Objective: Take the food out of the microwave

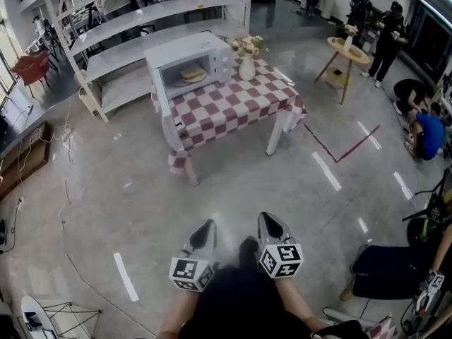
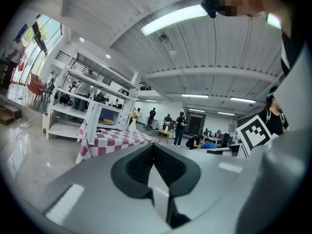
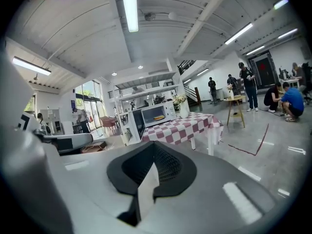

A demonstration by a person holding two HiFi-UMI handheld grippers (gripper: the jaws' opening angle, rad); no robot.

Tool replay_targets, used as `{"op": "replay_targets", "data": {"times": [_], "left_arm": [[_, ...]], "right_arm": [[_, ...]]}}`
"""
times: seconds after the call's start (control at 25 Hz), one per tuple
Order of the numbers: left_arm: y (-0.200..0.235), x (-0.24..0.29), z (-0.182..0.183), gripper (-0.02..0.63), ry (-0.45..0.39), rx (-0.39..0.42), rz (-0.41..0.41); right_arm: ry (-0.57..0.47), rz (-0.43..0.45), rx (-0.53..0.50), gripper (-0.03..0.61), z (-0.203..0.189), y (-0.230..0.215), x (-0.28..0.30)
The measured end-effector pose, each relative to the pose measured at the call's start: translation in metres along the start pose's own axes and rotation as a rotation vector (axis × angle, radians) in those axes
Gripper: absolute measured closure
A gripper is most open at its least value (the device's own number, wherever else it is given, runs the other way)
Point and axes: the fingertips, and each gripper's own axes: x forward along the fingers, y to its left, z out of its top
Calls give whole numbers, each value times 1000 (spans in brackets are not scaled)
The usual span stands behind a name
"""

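Note:
A white microwave (image 1: 189, 66) stands with its door open on the far left of a table with a red-and-white checked cloth (image 1: 240, 104). Inside it lies the food (image 1: 192, 74), a flat yellowish piece on a plate. Both grippers are far from the table, low in the head view, over the floor. My left gripper (image 1: 207, 226) is shut and holds nothing, and so does my right gripper (image 1: 267, 219). The left gripper view shows its shut jaws (image 2: 154, 147) with the food (image 2: 107, 122) far off. The right gripper (image 3: 155, 147) points toward the microwave (image 3: 156, 113).
A white vase of flowers (image 1: 247, 68) stands beside the microwave. White shelving (image 1: 120, 55) runs behind the table. A small round wooden table (image 1: 347, 51) and several people are at the back right. A dark chair (image 1: 385, 270) stands at the lower right, and cables (image 1: 42, 154) lie on the left floor.

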Motion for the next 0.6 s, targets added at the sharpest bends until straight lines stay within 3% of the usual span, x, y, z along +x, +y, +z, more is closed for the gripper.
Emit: {"op": "replay_targets", "data": {"times": [0.6], "left_arm": [[36,62,9,606,7,-4,85]], "right_arm": [[42,52,-21,578,29,-31,72]]}}
